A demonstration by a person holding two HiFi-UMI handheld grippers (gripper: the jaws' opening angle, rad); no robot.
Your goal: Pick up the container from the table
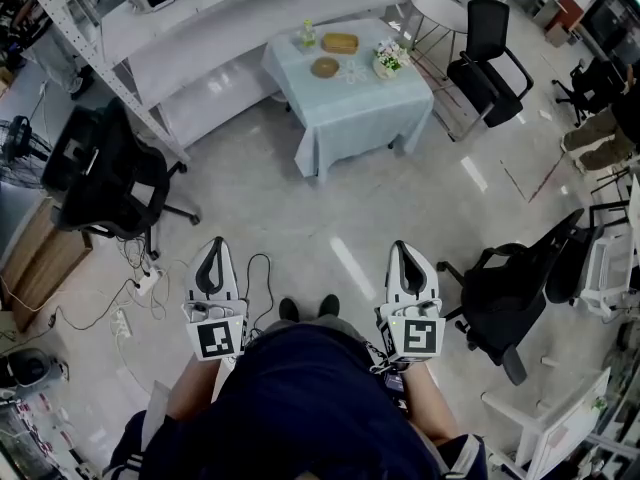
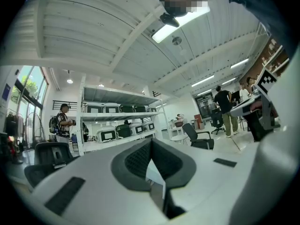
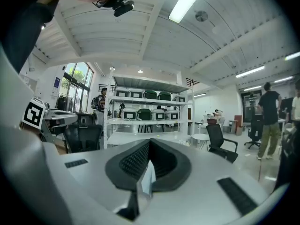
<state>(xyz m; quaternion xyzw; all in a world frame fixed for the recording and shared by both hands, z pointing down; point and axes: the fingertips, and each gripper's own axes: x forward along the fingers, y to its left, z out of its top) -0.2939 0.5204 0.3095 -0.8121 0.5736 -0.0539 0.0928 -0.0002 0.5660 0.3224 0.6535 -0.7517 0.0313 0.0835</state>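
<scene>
Head view tally. I count one table (image 1: 350,118), pale blue cloth, at 12 o'clock. Four items on it: one tan container (image 1: 340,43), one round brown dish (image 1: 325,67), one small bottle (image 1: 307,35), one flower bunch (image 1: 388,60). Three black office chairs in clear sight: 9 o'clock chair (image 1: 105,173), 1 o'clock chair (image 1: 485,58), 3 o'clock chair (image 1: 510,303). One round white side table (image 1: 440,10), 1 o'clock. Two grippers: left gripper (image 1: 213,246) at 7, right gripper (image 1: 402,250) at 5.

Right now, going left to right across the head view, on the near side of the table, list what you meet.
Black chair at the left → left tongs → the person's shoes → right tongs → black chair at the right.
</scene>
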